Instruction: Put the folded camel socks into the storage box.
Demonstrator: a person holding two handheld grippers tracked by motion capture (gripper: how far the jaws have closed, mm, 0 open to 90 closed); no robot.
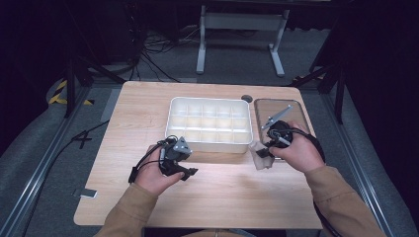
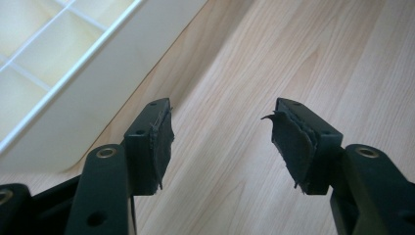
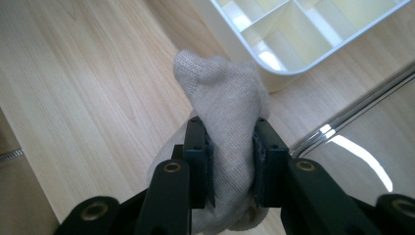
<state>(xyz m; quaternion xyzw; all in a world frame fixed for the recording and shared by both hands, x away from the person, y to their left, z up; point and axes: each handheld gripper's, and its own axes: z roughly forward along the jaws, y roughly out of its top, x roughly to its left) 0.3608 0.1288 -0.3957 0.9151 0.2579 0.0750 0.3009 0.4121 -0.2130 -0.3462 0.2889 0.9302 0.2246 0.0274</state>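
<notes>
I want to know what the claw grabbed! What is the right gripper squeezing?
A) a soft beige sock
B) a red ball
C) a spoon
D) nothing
A: in the right gripper view, the right gripper has its jaws pressed against both sides of a knitted beige sock.

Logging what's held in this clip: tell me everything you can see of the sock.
The sock is pale beige, a fine ribbed knit, soft and bunched. The right gripper is shut on it, jaws pressing its middle from both sides, so a rounded end sticks up past the jaw tips and the rest hangs below. In the high view it shows as a small pale bundle at that gripper, over the wooden table, near the front right corner of the white divided tray. Whether it touches the table cannot be told.
</notes>
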